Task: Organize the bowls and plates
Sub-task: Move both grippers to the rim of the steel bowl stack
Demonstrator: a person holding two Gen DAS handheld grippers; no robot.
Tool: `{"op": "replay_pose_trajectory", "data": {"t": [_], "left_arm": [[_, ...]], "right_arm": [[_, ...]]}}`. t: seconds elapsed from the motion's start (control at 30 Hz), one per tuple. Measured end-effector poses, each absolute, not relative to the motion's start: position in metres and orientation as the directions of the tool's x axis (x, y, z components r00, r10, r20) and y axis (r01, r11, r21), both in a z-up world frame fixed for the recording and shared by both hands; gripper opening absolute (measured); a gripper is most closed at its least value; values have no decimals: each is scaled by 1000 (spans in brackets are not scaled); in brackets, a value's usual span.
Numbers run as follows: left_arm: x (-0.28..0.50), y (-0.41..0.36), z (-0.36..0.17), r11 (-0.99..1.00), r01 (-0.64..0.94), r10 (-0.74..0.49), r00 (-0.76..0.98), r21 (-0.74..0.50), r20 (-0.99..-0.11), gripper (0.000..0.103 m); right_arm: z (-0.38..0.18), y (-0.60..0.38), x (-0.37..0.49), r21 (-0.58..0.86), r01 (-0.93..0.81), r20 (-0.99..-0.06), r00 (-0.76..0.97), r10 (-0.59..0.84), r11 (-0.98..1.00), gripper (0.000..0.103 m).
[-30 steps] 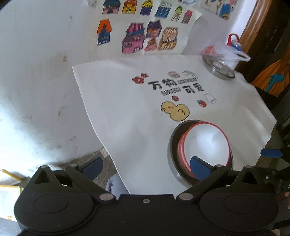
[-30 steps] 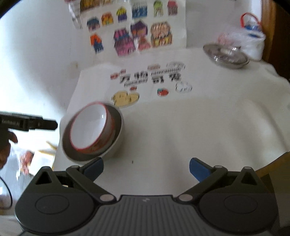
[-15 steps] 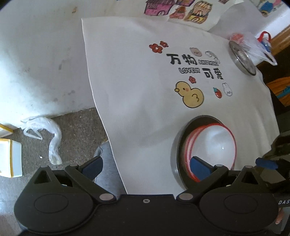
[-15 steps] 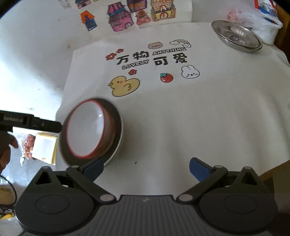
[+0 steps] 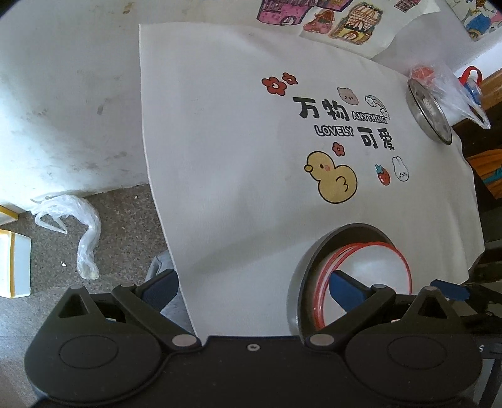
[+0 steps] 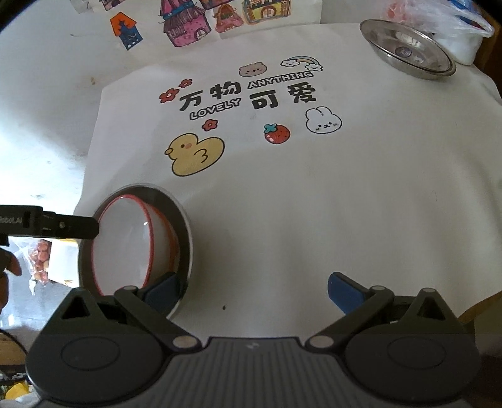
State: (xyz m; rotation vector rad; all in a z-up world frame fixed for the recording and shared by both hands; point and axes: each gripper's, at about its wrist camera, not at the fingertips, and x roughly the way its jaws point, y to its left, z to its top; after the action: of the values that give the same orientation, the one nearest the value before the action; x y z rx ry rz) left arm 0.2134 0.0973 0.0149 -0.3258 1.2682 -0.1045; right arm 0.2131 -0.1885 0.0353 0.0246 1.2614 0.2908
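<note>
Red-rimmed bowl [image 6: 131,244] nested in a grey dish [image 6: 185,238] sits beside both grippers' open, empty jaws.

A table under a white printed cloth [image 6: 345,194] bears stacked bowls [image 6: 135,244], a steel plate [image 6: 408,53] and a plastic bag [image 6: 445,22].

In the right wrist view, nested bowls [image 6: 125,244] sit inside a metal bowl [image 6: 185,232] on the table [image 6: 345,204], just ahead of the left finger. A metal plate [image 6: 408,50] lies far ahead of the right finger, well apart.
</note>
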Motion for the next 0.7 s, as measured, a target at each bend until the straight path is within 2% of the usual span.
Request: {"op": "replay_pose_trajectory", "data": {"t": [0.1, 0.23, 0.47, 0.7], "left_arm": [[215, 92, 12, 952, -92, -254, 297, -293, -920, 102], [217, 89, 6, 950, -92, -261, 297, -299, -919, 102], [214, 99, 8, 935, -90, -302, 309, -344, -902, 102], [207, 112, 16, 955, -74, -245, 351, -287, -904, 101]], "right_arm": [[31, -185, 216, 167, -193, -937, 274, 216, 967, 103], [23, -180, 216, 167, -174, -940, 269, 210, 970, 96], [20, -183, 212, 192, -149, -936, 269, 227, 970, 95], [23, -177, 211, 176, -168, -936, 276, 217, 970, 93]]}}
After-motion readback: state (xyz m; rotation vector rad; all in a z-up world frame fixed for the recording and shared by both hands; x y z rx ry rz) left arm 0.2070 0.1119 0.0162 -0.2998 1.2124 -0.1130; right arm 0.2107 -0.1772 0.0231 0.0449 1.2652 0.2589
